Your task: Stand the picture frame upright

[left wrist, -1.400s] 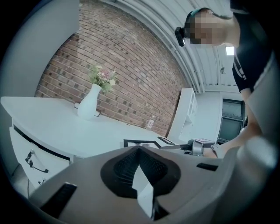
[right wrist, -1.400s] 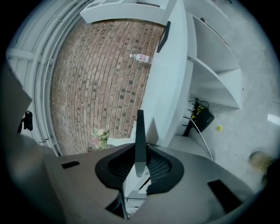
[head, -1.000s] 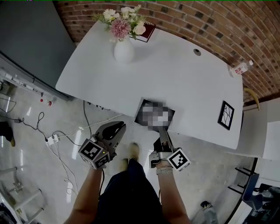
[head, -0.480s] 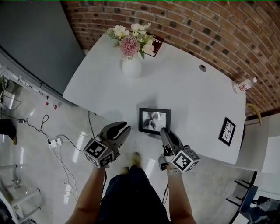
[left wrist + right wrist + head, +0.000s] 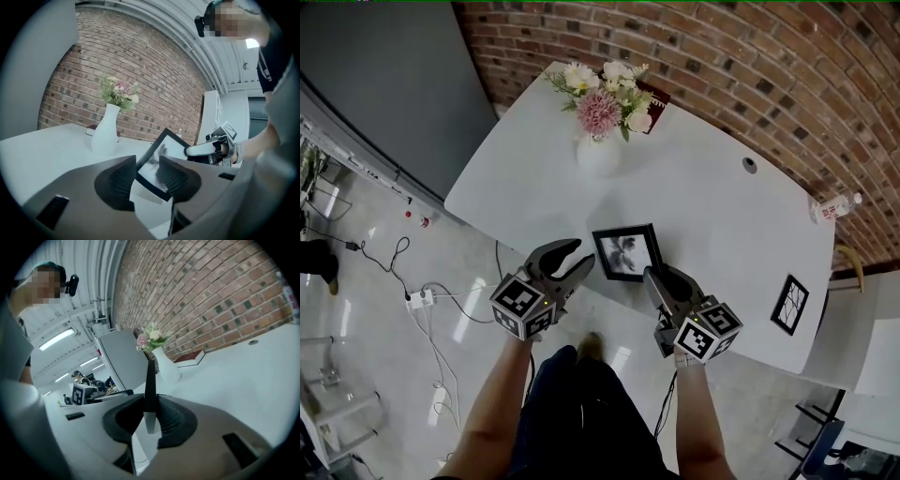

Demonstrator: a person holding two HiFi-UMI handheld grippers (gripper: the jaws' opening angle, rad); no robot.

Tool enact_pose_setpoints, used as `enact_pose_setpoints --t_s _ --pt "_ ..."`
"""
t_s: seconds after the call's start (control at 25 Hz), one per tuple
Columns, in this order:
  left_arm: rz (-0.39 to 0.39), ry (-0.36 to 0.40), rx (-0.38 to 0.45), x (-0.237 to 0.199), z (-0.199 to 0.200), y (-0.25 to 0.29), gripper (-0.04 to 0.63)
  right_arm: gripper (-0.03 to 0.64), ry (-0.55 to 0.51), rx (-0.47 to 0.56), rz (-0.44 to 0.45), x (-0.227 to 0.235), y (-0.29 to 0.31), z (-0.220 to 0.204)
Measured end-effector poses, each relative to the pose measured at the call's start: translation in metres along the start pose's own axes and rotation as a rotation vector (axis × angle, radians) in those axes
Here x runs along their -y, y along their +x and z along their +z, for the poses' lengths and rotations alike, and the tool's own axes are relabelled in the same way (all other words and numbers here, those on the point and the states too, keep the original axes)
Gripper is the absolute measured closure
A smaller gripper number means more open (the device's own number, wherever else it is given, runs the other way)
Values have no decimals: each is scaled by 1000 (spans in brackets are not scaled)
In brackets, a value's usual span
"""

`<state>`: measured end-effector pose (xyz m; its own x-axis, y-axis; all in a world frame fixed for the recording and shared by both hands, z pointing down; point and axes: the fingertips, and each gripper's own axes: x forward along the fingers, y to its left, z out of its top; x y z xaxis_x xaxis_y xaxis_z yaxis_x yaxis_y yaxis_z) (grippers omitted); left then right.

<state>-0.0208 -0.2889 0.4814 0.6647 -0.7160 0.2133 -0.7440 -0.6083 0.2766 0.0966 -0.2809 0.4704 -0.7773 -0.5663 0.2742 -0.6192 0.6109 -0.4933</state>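
Head view: white table (image 5: 712, 216), brick wall (image 5: 750, 66)

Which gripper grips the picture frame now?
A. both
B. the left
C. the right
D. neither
C: the right gripper is closed on the edge of the frame. The jaws of the left gripper have just been opening and stand apart, not pressing on it.

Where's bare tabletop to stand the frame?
Widest bare patch: table middle, between vase, grommet hole and second frame. Also left of the vase in the head view. Crowded: near edge around the picture frame; far corner, vase and book.
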Motion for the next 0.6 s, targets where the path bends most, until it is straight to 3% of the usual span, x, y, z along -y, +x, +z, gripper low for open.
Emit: enact_pose_setpoints --t_s 0.24,0.6 --pt "12 23 -43 -21 -2 8 420 543 -103 -65 43 -8 22 7" --pt "-54 82 -66 -52 8 24 396 543 -307 -159 78 -18 59 23"
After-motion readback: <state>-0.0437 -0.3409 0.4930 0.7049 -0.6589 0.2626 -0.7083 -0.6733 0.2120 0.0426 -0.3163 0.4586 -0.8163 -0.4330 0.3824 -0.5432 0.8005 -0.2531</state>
